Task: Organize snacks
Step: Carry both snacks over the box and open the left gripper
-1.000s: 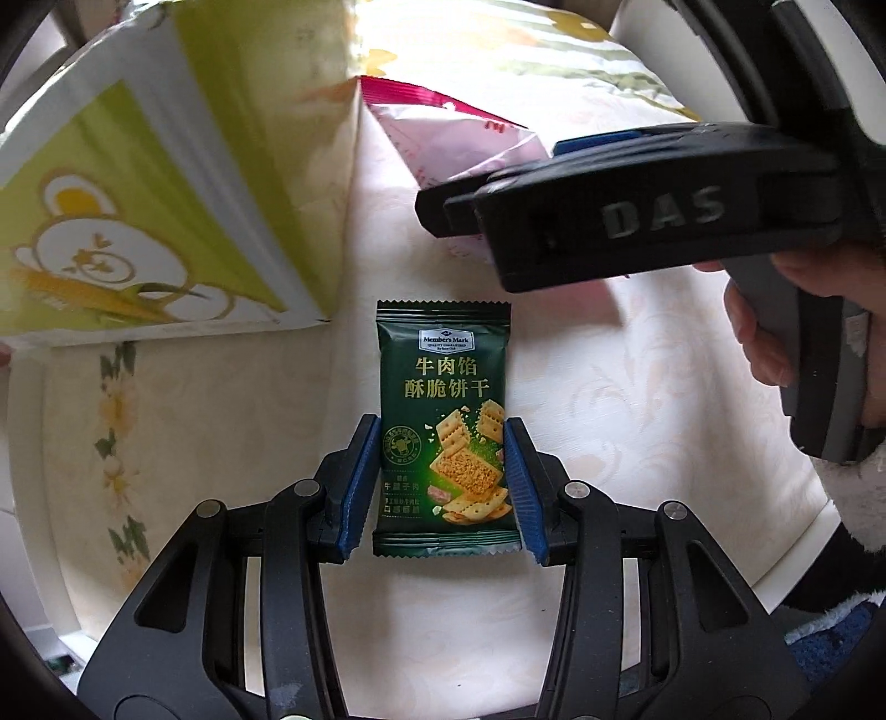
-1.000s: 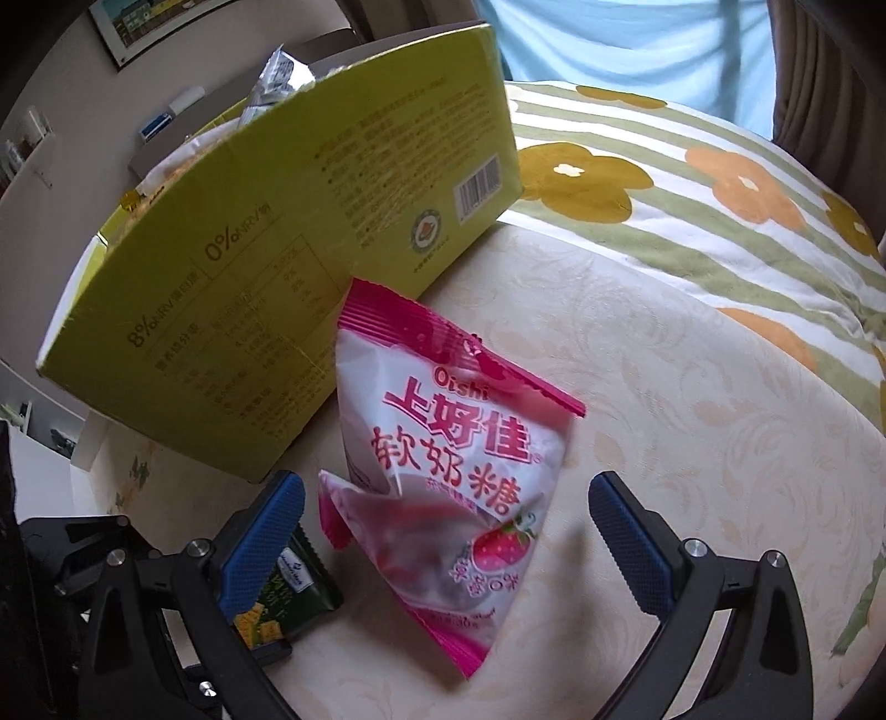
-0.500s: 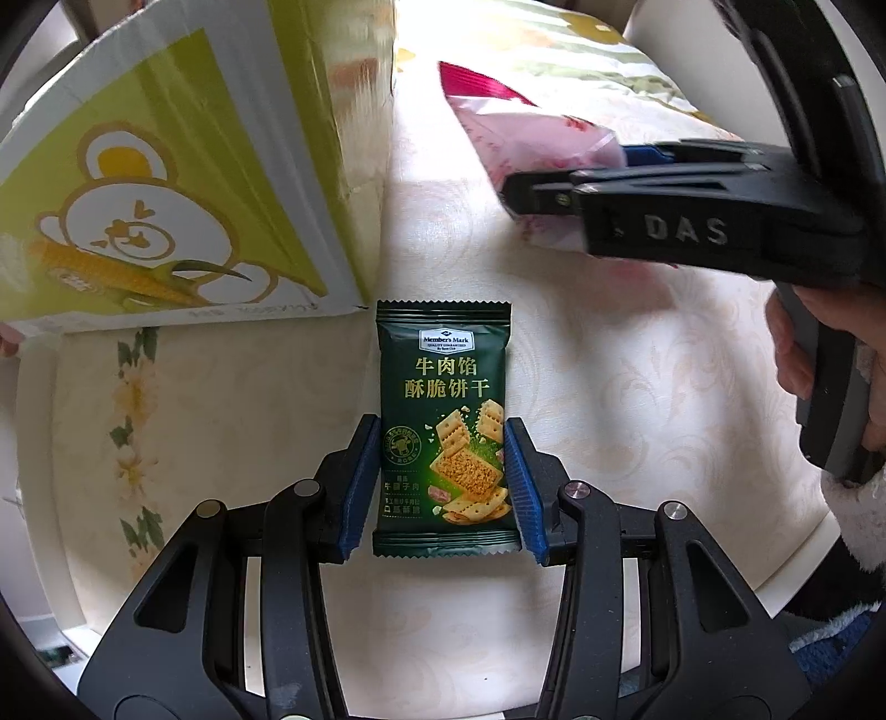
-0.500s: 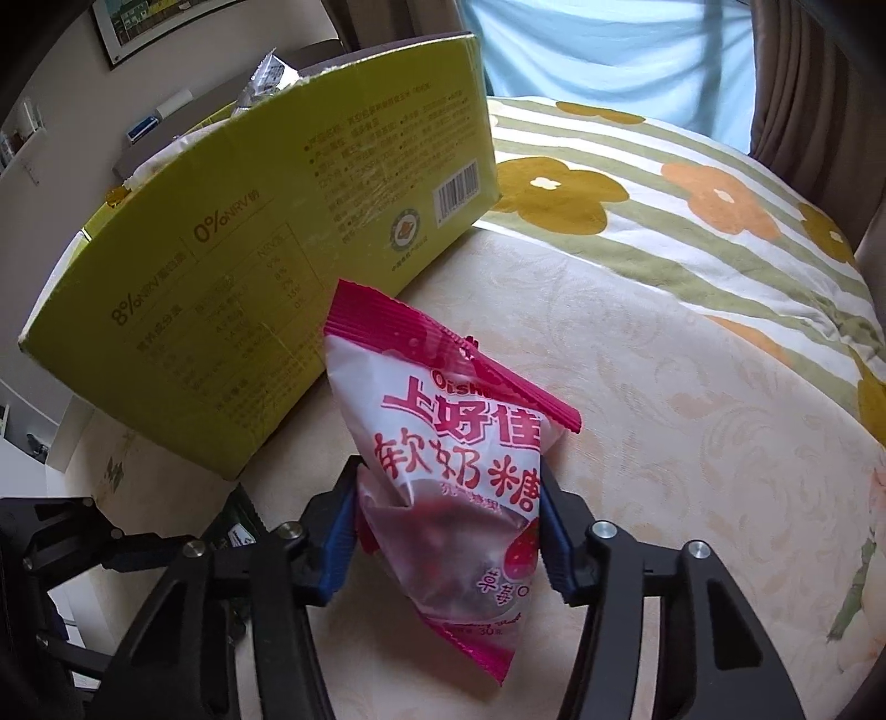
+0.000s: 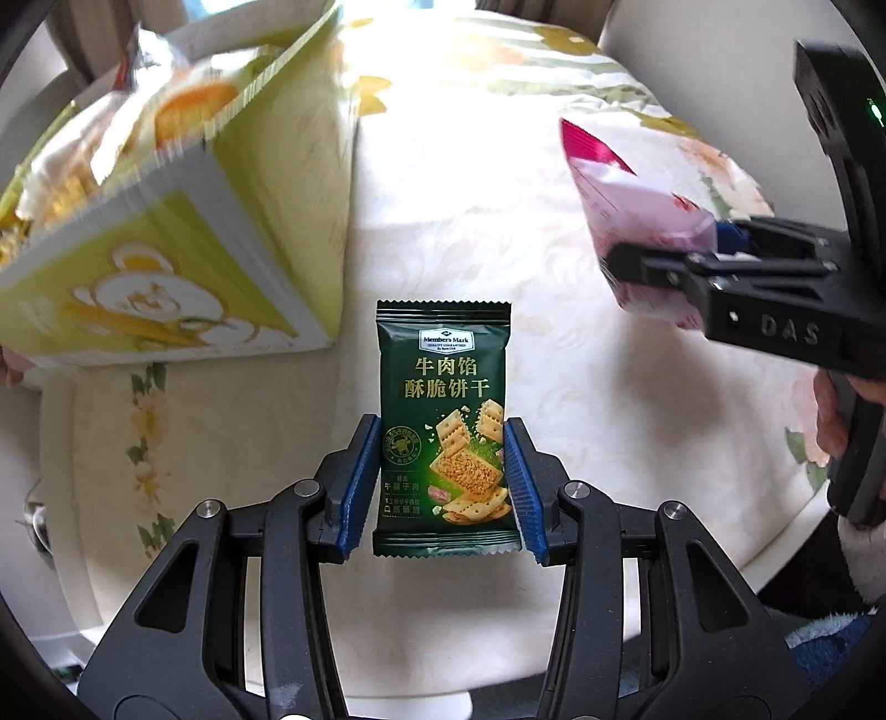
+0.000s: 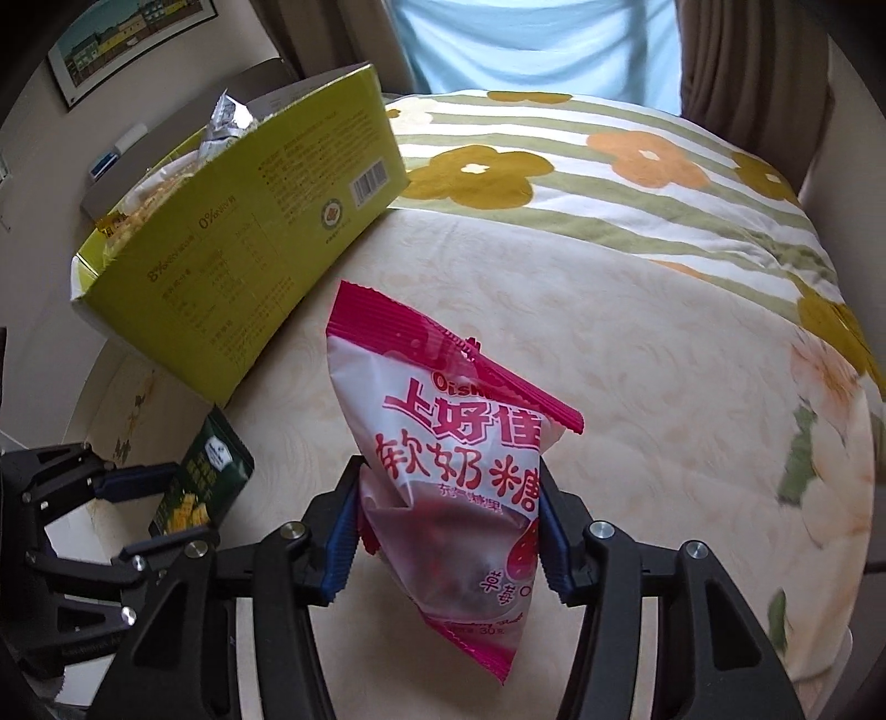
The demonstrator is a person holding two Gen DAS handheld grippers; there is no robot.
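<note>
Both shut: left gripper (image 5: 442, 487) w/ cracker packet (image 5: 442, 426), right gripper (image 6: 447, 531) w/ candy bag (image 6: 448, 471).

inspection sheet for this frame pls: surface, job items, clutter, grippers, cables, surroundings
Surface: cream floral-patterned table top, bare in the middle.
Job's things: green cracker packet and pink candy bag, one in each gripper; open yellow-green carton with snacks inside, standing on the table.
Clutter: nothing seen.
Grippers: left gripper shut on the cracker packet; right gripper shut on the candy bag.
Cables: nothing seen.
Surroundings: striped flower-print bedding behind the table, curtain, framed picture on the wall.
</note>
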